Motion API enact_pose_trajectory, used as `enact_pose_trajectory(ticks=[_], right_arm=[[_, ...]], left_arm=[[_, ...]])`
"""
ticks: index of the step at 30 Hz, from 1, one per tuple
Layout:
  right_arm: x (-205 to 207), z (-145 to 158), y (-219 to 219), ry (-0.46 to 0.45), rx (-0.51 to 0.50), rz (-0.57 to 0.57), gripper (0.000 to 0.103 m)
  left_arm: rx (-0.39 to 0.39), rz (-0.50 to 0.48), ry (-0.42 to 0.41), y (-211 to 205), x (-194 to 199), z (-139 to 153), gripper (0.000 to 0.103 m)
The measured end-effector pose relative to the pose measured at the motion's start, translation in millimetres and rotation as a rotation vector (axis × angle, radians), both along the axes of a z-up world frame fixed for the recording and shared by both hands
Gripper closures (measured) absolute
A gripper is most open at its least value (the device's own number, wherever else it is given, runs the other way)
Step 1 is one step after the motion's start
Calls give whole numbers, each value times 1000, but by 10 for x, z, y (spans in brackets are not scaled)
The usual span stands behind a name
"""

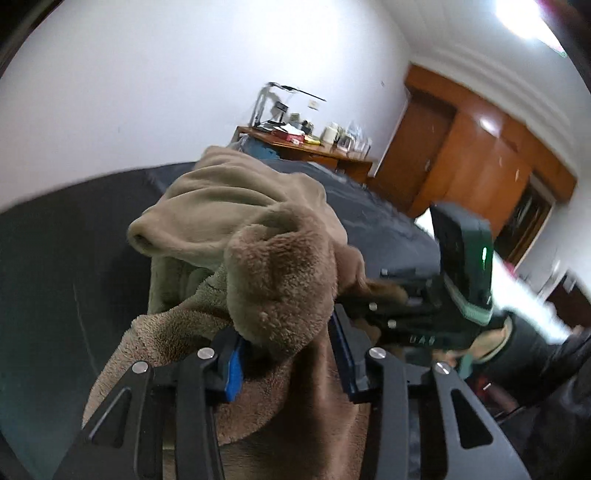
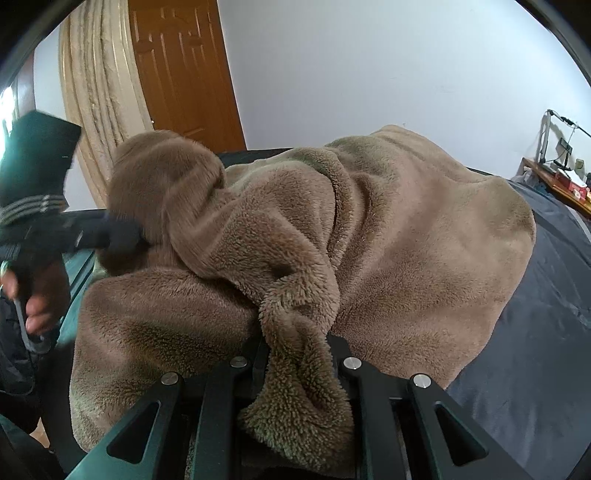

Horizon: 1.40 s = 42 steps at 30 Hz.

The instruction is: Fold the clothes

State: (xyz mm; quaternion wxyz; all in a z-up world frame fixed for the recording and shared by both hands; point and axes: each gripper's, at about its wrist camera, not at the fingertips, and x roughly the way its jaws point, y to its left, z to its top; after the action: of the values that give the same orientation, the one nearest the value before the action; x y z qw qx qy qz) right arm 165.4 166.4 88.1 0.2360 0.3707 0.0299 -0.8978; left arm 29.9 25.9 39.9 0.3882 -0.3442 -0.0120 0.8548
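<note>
Above the dark bed [image 2: 535, 332], my left claw [image 1: 286, 354] and right claw [image 2: 295, 354] each pinch the brown fleece garment [image 2: 406, 236].

Both views are bright w/ soft, even daylight. In the left wrist view a ceiling light [image 1: 524, 14] is blown out and glares on the wooden wardrobe [image 1: 487, 166]; right side is motion-blurred. Strong fisheye bending, dark corners. The fleece garment [image 2: 406, 229] is sharp, w/ soft shadows in folds.
</note>
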Motion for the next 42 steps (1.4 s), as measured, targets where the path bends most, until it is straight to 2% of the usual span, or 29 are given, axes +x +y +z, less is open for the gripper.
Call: enact_pose_trajectory(ticks=[3,7,9,10,12,13,14,19,24,28,33,38,42], right_arm=[[-32,37,-1,-22,-11,4,84],[-181,244,83,-77,-59,-4,82],[-277,350,71,-60,-49,-11,80],[-325,398,54,-46,-36,-14,74],[-421,493,19,-19,-12,-18,53],[-469,541,2,-5,0,-21,37],[-518,588,-15,9,12,-23,34],[-783,780,-109,47,50,-25,34],[-1029,881,-101,17,-32,-14,34],[-978,1025,-153,12,-57,95,34],[-727,1303,-118,77,-50,213,34],[-1026,1335,-126,47,-55,129,34],[-1457,1144,-329,-18,-10,75,34]], left_arm=[[-24,-3,3,81,37,-16,58],[-13,12,-14,66,15,9,56],[-18,25,-22,72,-16,11,54],[-22,30,-25,83,-29,11,53],[-28,36,-28,100,-44,11,50],[-31,39,-30,107,-46,10,48],[-33,41,-31,114,-48,9,44],[-24,94,-73,49,-158,-27,37],[-2,170,-146,-82,-316,-103,32],[16,195,-204,-128,-407,-170,32],[50,194,-233,-179,-436,-174,32],[114,197,-280,-292,-460,-171,32],[106,199,-275,-278,-472,-170,32]])
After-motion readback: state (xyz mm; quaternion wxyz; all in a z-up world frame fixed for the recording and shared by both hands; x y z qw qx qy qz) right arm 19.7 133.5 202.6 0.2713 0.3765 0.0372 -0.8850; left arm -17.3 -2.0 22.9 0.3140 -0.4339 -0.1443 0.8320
